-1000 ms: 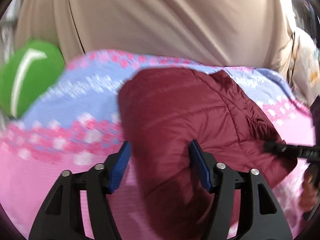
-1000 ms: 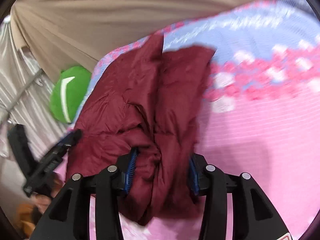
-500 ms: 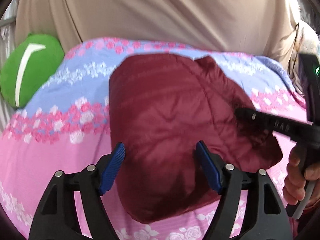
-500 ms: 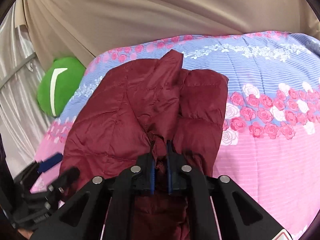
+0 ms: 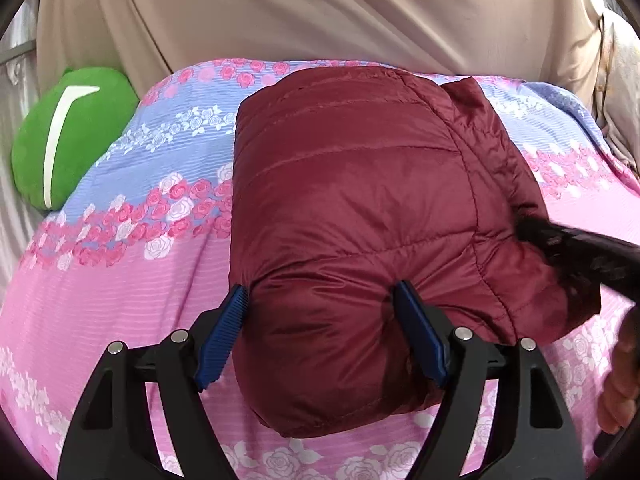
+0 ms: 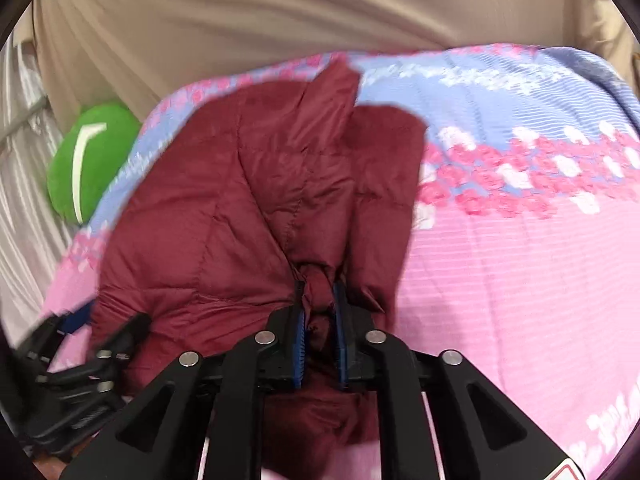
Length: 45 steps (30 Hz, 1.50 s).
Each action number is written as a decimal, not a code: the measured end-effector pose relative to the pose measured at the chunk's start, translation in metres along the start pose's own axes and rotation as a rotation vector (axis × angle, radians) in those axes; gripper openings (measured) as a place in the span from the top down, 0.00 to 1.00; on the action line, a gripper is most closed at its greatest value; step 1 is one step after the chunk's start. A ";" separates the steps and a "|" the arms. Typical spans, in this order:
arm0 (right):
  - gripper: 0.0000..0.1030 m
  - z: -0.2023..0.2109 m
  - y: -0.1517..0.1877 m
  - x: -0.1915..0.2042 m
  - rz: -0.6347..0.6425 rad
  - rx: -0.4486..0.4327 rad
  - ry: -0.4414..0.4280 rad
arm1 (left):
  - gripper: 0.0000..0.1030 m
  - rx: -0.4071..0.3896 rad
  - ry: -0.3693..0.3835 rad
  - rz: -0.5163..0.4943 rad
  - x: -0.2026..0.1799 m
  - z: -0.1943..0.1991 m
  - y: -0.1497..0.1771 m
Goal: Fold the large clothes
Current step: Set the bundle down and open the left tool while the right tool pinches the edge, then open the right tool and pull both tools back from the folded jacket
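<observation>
A maroon quilted puffer jacket [image 5: 360,208] lies bunched on a bed with a pink and blue rose-print cover [image 5: 120,264]. My left gripper [image 5: 322,340] is open, its blue pads on either side of the jacket's near puffy end. My right gripper [image 6: 320,320] is shut on a pinched fold of the jacket [image 6: 248,216] at its near edge. In the left wrist view the right gripper's black body [image 5: 580,248] reaches into the jacket from the right. In the right wrist view the left gripper [image 6: 80,372] shows at lower left.
A green round cushion [image 5: 64,140] with a white stripe sits at the bed's far left corner. A beige curtain [image 5: 320,12] hangs behind the bed. Silvery fabric [image 6: 20,200] hangs at the left side. The person's hand [image 5: 620,392] shows at the right edge.
My right gripper closed on a fold of the jacket and keeps hold of it. My left gripper stayed open and moved closer around the jacket's near end.
</observation>
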State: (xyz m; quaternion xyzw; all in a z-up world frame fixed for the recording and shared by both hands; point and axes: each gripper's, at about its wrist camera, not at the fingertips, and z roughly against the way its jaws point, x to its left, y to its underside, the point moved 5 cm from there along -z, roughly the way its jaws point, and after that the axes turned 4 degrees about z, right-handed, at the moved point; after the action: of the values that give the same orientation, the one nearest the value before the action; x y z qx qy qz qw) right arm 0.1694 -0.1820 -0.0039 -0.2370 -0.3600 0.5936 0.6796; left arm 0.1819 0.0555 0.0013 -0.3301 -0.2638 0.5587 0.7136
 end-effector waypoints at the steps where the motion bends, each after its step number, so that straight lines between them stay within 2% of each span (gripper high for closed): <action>1: 0.82 0.013 0.000 -0.001 -0.010 -0.029 -0.008 | 0.28 0.001 0.002 0.006 0.001 0.000 0.000; 3: 0.82 0.040 0.001 0.006 0.004 -0.081 -0.028 | 0.28 0.000 0.000 0.013 0.001 0.000 0.001; 6: 0.82 0.053 0.013 0.022 0.077 -0.088 -0.029 | 0.28 -0.007 -0.015 0.010 0.000 0.000 0.001; 8: 0.84 0.043 0.025 0.030 0.138 -0.058 0.015 | 0.28 -0.011 -0.021 0.016 -0.001 0.002 0.002; 11: 0.87 0.017 0.037 0.027 0.163 0.010 0.069 | 0.28 -0.024 -0.024 0.021 -0.003 0.007 0.004; 13: 0.90 0.006 0.045 0.022 0.153 0.030 0.074 | 0.28 -0.031 -0.022 0.023 -0.004 0.011 0.006; 16: 0.90 0.016 0.044 0.022 0.142 0.029 0.068 | 0.28 -0.044 -0.028 0.022 -0.004 0.018 0.010; 19: 0.89 0.044 0.020 0.022 0.111 -0.056 0.030 | 0.28 -0.072 -0.018 0.047 0.002 0.029 0.010; 21: 0.83 0.055 -0.008 0.020 0.109 -0.108 0.039 | 0.28 -0.076 -0.016 0.065 0.006 0.031 0.008; 23: 0.57 0.049 -0.039 0.015 0.110 -0.128 0.050 | 0.28 -0.068 -0.018 0.077 0.010 0.028 0.007; 24: 0.55 0.041 -0.051 0.010 0.098 -0.131 0.054 | 0.28 -0.064 -0.017 0.080 0.011 0.027 0.007; 26: 0.54 0.019 -0.070 0.003 0.066 -0.097 0.048 | 0.28 -0.052 -0.009 0.090 0.013 0.024 0.009; 30: 0.54 -0.038 -0.085 -0.002 -0.008 0.022 -0.038 | 0.28 -0.034 -0.005 0.097 0.014 0.019 0.012; 31: 0.66 -0.047 -0.085 -0.003 -0.024 0.043 -0.051 | 0.28 -0.031 -0.003 0.101 0.015 0.018 0.013; 32: 0.93 -0.053 -0.085 -0.002 -0.035 0.051 -0.078 | 0.27 -0.028 0.000 0.105 0.015 0.016 0.013; 33: 0.94 -0.051 -0.085 0.000 -0.041 0.032 -0.101 | 0.27 -0.027 0.002 0.107 0.015 0.015 0.014; 35: 0.97 -0.033 -0.087 0.001 -0.029 -0.060 -0.093 | 0.27 -0.025 0.008 0.107 0.016 0.014 0.014; 37: 0.97 -0.014 -0.083 -0.004 -0.013 -0.139 -0.037 | 0.25 -0.012 0.029 0.115 0.014 0.010 0.016; 39: 0.97 -0.028 -0.074 -0.010 -0.002 -0.105 0.025 | 0.23 -0.004 0.036 0.114 0.011 0.006 0.017; 41: 0.97 -0.062 -0.059 -0.013 0.031 -0.014 0.066 | 0.20 -0.002 0.040 0.103 0.007 0.004 0.019; 43: 0.96 -0.073 -0.052 -0.011 0.072 0.000 0.113 | 0.19 0.003 0.049 0.097 0.004 0.002 0.020; 45: 0.96 -0.064 -0.055 -0.007 0.074 -0.004 0.139 | 0.19 0.007 0.031 0.093 0.005 -0.001 0.022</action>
State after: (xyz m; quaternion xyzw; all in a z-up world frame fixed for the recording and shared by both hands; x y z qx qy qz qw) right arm 0.2532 -0.1925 -0.0044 -0.2922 -0.3041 0.5996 0.6802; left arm 0.1695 0.0633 -0.0163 -0.3480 -0.2351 0.5873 0.6919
